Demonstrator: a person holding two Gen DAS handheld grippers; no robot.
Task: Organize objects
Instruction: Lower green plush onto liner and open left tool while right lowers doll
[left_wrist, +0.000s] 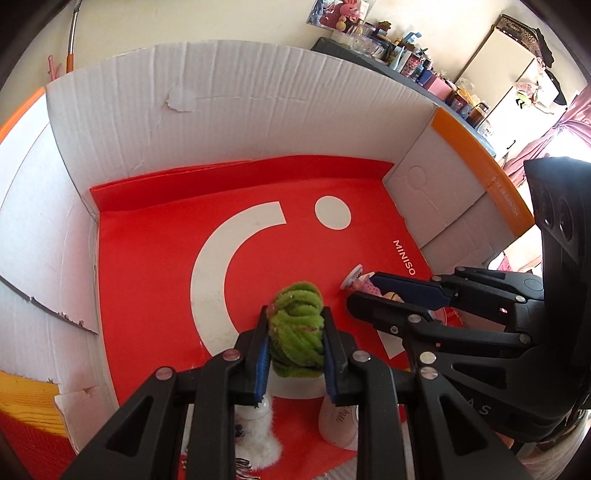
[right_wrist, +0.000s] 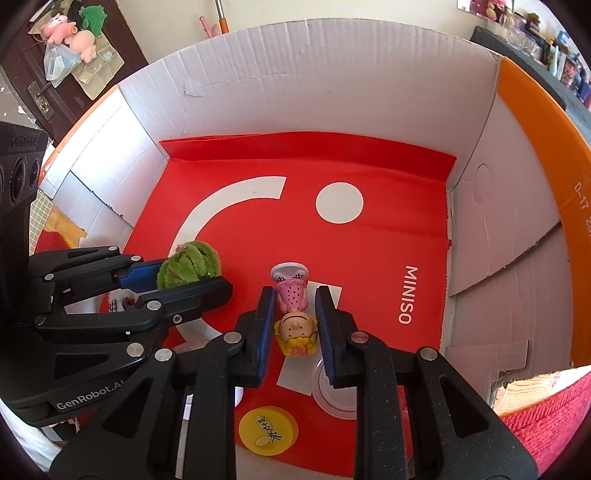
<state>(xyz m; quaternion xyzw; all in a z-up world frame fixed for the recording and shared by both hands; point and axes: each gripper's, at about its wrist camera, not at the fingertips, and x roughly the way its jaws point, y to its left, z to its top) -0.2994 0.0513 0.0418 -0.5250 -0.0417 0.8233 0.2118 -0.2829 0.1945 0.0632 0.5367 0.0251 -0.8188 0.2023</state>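
Note:
My left gripper (left_wrist: 295, 321) is shut on a fuzzy green toy (left_wrist: 297, 328) and holds it over the red floor of a large cardboard box (left_wrist: 155, 258). It also shows in the right wrist view (right_wrist: 190, 264). My right gripper (right_wrist: 293, 299) is shut on a small doll with yellow hair, a pink dotted dress and a white base (right_wrist: 293, 310), held head toward the camera. The doll also shows in the left wrist view (left_wrist: 364, 284), between the right gripper's fingers.
The box has white corrugated walls (right_wrist: 295, 81) and an orange flap (right_wrist: 535, 147) on the right. On its floor near me lie a yellow round lid (right_wrist: 267, 430), a clear cup (right_wrist: 334, 391), a white fluffy thing (left_wrist: 258, 435) and a pale pink item (left_wrist: 338, 424).

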